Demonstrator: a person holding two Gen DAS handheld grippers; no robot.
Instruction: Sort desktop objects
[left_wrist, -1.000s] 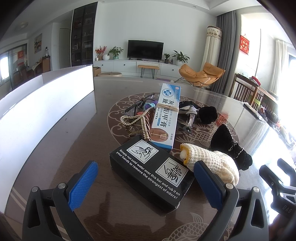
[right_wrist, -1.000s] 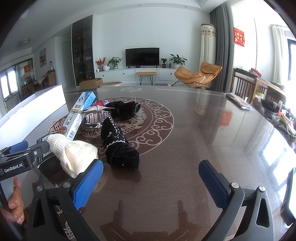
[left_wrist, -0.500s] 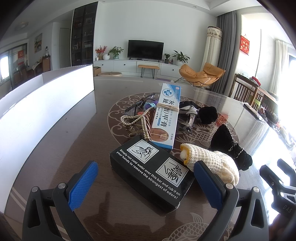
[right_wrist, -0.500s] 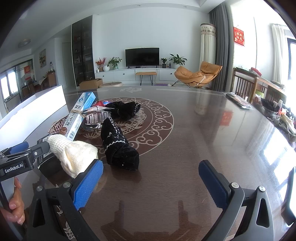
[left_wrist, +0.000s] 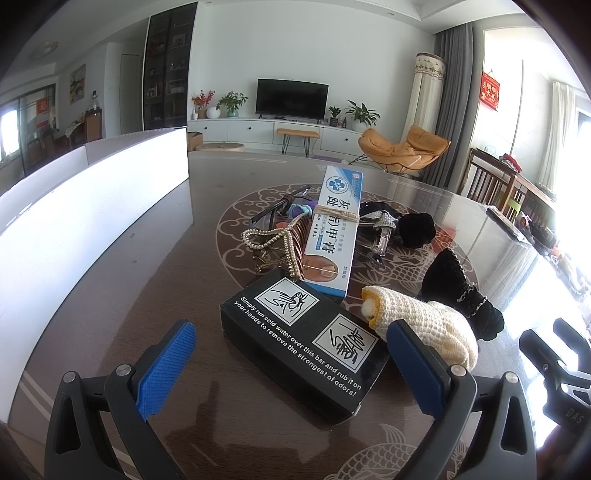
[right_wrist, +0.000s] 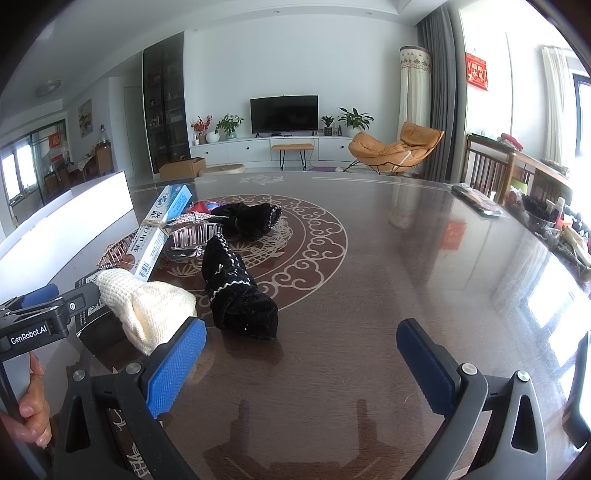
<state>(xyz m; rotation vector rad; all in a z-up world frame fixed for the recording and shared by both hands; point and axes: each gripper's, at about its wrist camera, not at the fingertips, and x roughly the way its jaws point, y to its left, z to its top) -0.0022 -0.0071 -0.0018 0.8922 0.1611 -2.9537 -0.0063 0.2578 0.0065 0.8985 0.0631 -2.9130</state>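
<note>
A pile of small objects lies on the dark table (left_wrist: 147, 295). My left gripper (left_wrist: 295, 369) is open, its blue pads either side of a black box (left_wrist: 303, 343) with white print. A cream knitted piece (left_wrist: 424, 325) lies by the right pad. Behind are a blue-white medicine box (left_wrist: 334, 229), a pearl hair claw (left_wrist: 277, 247), a clear hair claw (left_wrist: 380, 229) and black velvet scrunchies (left_wrist: 461, 291). My right gripper (right_wrist: 301, 363) is open and empty over bare table, right of the cream piece (right_wrist: 147, 306) and the black scrunchie (right_wrist: 236, 291).
A long white bin (left_wrist: 74, 206) stands along the table's left side. The right gripper's body (left_wrist: 554, 376) shows at the right edge of the left wrist view. Clutter lies at the table's far right edge (right_wrist: 546, 218).
</note>
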